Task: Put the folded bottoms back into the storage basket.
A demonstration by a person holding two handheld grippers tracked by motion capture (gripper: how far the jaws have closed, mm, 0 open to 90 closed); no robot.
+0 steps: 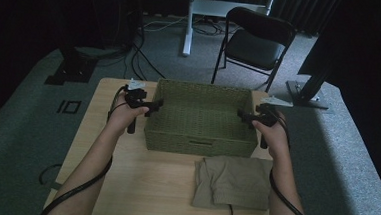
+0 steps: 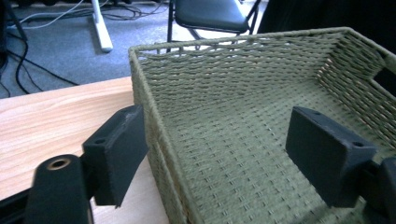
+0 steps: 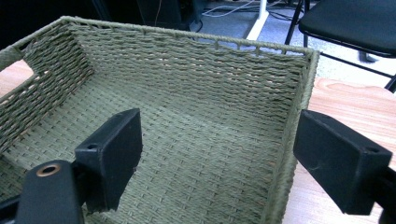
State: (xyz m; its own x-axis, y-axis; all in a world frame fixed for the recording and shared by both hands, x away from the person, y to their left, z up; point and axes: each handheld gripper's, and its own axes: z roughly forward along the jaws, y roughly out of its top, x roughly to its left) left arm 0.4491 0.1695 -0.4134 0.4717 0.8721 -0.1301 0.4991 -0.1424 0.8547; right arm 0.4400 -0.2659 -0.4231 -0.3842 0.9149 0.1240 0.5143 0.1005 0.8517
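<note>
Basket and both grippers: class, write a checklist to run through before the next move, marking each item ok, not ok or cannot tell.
1. Left gripper open, its jaws astride the basket's left wall, one outside and one inside: ok.
2. Right gripper open, its jaws astride the right wall: ok.
3. Pads clear of the walls on both sides: cannot tell for the left outer jaw; the others stand clear.
4. Basket flat on the table: ok.
5. Basket empty inside: ok.
6. Folded cloth lies in front of the basket, apart from both grippers: ok.
</note>
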